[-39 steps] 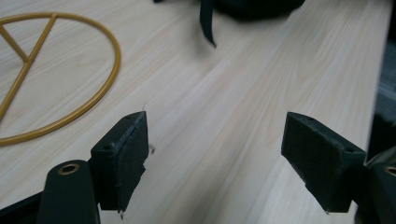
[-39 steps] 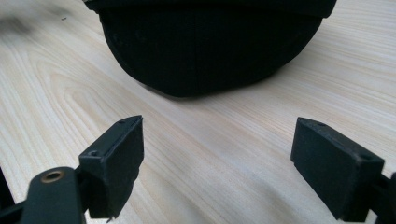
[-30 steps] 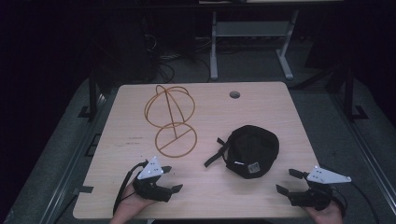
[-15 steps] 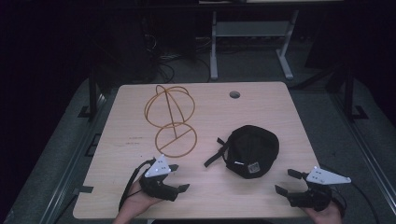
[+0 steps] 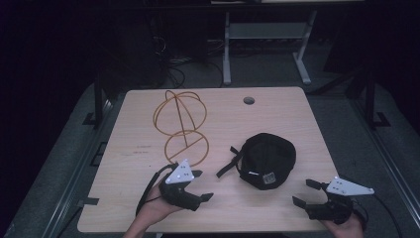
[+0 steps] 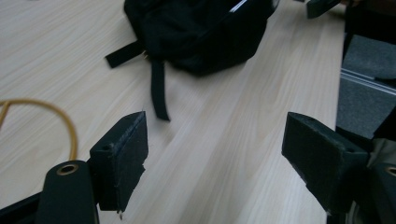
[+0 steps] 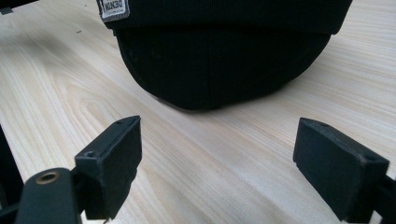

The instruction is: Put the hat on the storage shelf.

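A black cap lies on the wooden table, brim toward the front edge, its strap trailing left. An orange wire stand rests left of it. My left gripper is open, just front-left of the strap and pointing toward the cap. In the left gripper view the jaws stand wide over bare wood, with the strap and cap ahead. My right gripper is open at the front right; its view has the cap brim close ahead of the jaws.
A round cable hole sits near the table's far edge. A grey metal frame stands on the dark floor behind. Part of the stand's orange ring lies left of my left gripper. A label is on the cap.
My left gripper has moved right and slightly forward, closer to the cap's strap. The right gripper and the cap have stayed put.
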